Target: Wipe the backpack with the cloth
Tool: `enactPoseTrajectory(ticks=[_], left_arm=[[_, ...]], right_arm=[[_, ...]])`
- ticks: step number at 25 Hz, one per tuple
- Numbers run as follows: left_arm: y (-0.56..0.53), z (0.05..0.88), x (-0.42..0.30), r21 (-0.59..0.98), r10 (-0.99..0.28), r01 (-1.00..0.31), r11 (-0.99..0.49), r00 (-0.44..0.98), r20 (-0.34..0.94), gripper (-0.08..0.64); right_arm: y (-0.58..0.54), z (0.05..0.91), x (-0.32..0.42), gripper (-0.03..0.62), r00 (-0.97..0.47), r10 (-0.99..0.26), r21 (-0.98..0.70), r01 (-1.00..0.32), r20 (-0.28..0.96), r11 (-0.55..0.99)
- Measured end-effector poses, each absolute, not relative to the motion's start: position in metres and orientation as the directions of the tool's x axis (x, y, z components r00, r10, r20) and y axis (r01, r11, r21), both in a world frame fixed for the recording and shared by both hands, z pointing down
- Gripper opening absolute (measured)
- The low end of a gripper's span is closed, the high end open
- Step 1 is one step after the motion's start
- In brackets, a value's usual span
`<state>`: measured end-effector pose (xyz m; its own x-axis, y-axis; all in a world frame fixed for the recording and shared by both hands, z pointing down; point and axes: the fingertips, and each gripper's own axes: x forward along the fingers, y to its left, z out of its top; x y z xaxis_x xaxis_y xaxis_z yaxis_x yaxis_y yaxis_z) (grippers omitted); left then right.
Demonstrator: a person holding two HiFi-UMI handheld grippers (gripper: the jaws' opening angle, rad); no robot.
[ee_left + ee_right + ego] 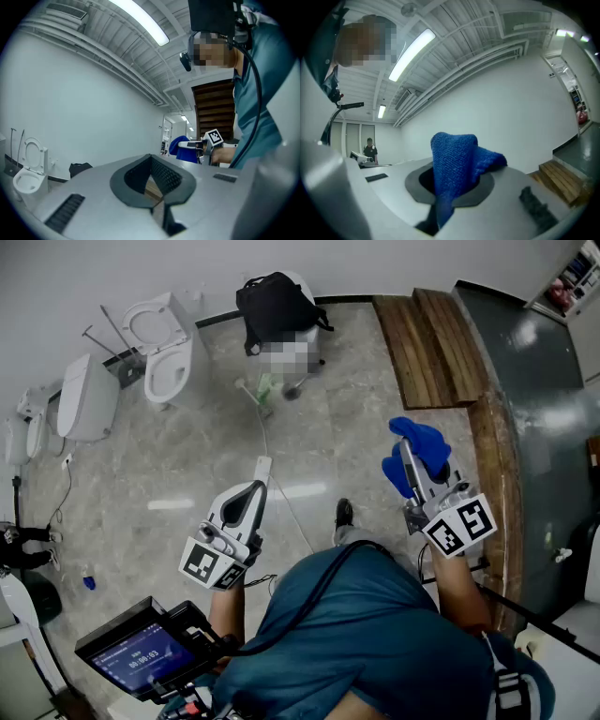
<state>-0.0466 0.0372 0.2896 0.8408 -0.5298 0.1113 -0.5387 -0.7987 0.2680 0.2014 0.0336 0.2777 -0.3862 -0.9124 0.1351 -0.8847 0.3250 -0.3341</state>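
The black backpack (277, 304) rests on a seat by the far wall, well ahead of both grippers; in the left gripper view it is a small dark shape, the backpack (80, 168), low on the floor line. My right gripper (407, 454) is shut on a blue cloth (419, 441), which bunches up out of the jaws as the cloth (455, 161). My left gripper (262, 467) is shut with nothing in it, its jaws closed together at the left gripper (151, 159). Both are held about level above the floor, side by side.
White toilets (172, 354) stand along the left wall, with one toilet (27, 169) in the left gripper view. Wooden steps (431, 343) and a dark platform (539, 399) lie to the right. A cleaning brush (253, 396) lies on the floor near the backpack. A person (369, 149) stands far off.
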Motion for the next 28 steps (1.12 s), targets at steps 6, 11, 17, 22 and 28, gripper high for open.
enactPoseTrajectory(ticks=[6,11,17,22,28], left_arm=[[0.017,0.274,-0.031,0.272,-0.545,-0.536,-0.8,0.837,0.046,0.005],[0.015,0.271,-0.03,0.265,-0.56,-0.547,-0.794,0.828,0.033,0.005],[0.004,0.262,-0.028,0.289,-0.609,-0.577,-0.764,0.792,-0.027,0.005],[-0.007,0.267,-0.013,0.257,-0.64,-0.611,-0.749,0.768,-0.041,0.005],[-0.04,0.243,0.014,0.244,-0.668,-0.629,-0.739,0.731,-0.14,0.005]], right_arm=[[-0.005,0.268,0.191,0.026,-0.446,-0.888,-0.283,-0.87,0.107,0.403],[-0.015,0.268,0.173,0.026,-0.5,-0.858,-0.258,-0.85,0.12,0.459],[-0.028,0.244,0.166,0.026,-0.565,-0.807,-0.155,-0.825,0.171,0.544],[-0.034,0.211,0.16,0.026,-0.614,-0.757,-0.059,-0.784,0.224,0.618],[-0.081,0.202,0.157,0.026,-0.661,-0.72,-0.056,-0.744,0.212,0.666]])
